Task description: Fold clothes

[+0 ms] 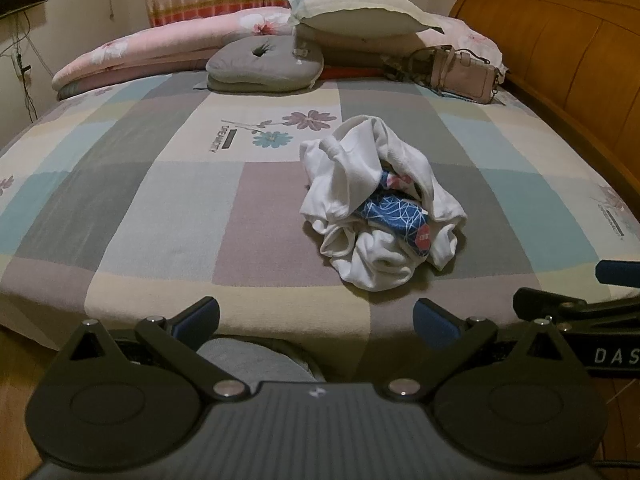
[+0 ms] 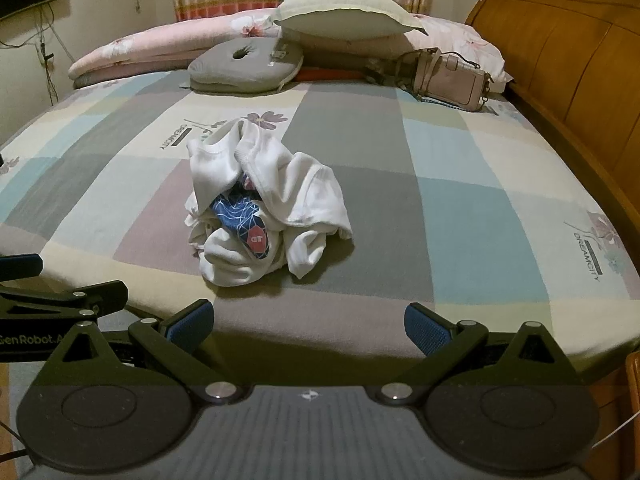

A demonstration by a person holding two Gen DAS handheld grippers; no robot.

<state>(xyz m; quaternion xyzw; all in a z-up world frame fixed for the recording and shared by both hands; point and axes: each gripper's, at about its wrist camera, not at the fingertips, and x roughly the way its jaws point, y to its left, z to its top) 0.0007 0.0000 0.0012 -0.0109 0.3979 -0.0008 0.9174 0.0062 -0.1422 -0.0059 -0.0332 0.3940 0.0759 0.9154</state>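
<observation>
A crumpled white garment [image 1: 372, 200] with a blue patterned print lies in a heap on the checked bed sheet [image 1: 160, 200]. In the right wrist view the same white garment [image 2: 264, 208] sits left of centre on the checked bed sheet [image 2: 440, 208]. My left gripper [image 1: 316, 322] hovers open at the bed's near edge, short of the heap, nothing between its blue pads. My right gripper [image 2: 309, 326] is also open and empty at the near edge. Each gripper shows at the side of the other's view: the right gripper [image 1: 576, 292] and the left gripper [image 2: 60, 284].
At the far end of the bed lie a grey ring cushion [image 1: 264, 64], stacked pillows [image 1: 352, 4], a pink quilt [image 1: 160, 48] and a pink handbag [image 1: 464, 74]. A wooden headboard [image 1: 568, 40] runs along the right. Wooden floor [image 1: 16, 360] shows below the bed edge.
</observation>
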